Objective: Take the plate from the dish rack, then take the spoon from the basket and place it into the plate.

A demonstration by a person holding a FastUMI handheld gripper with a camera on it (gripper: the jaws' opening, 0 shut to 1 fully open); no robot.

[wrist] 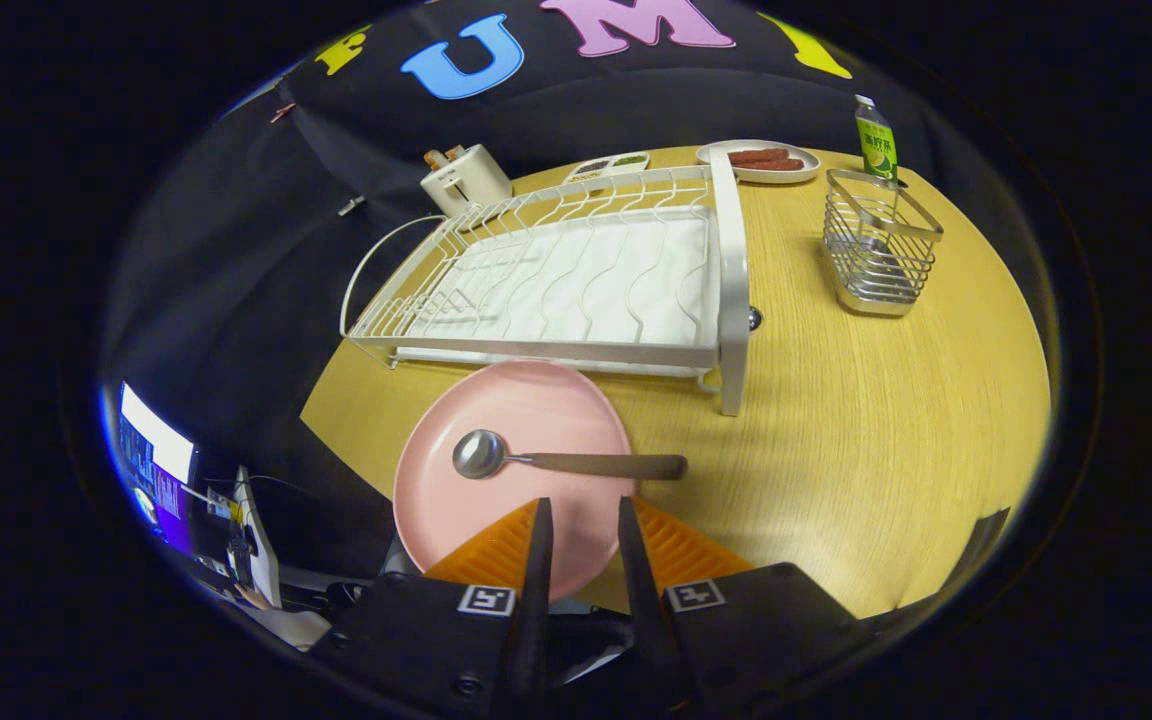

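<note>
A pink plate [526, 410] lies flat on the wooden table, just in front of the white dish rack [576, 275]. A metal spoon [556, 460] rests on the plate, its bowl over the plate's middle and its dark handle reaching past the rim. My gripper [584, 510] hovers above the plate's near edge, a short way back from the spoon handle. Its fingers stand slightly apart with nothing between them. The wire basket [879, 255] stands beyond, across the table from the rack.
A green bottle [876, 140] stands behind the basket. A white plate with sausages [761, 160], a small divided dish [611, 165] and a white toaster-like box [466, 178] sit at the table's far edge. A monitor [151, 455] glows beside the table.
</note>
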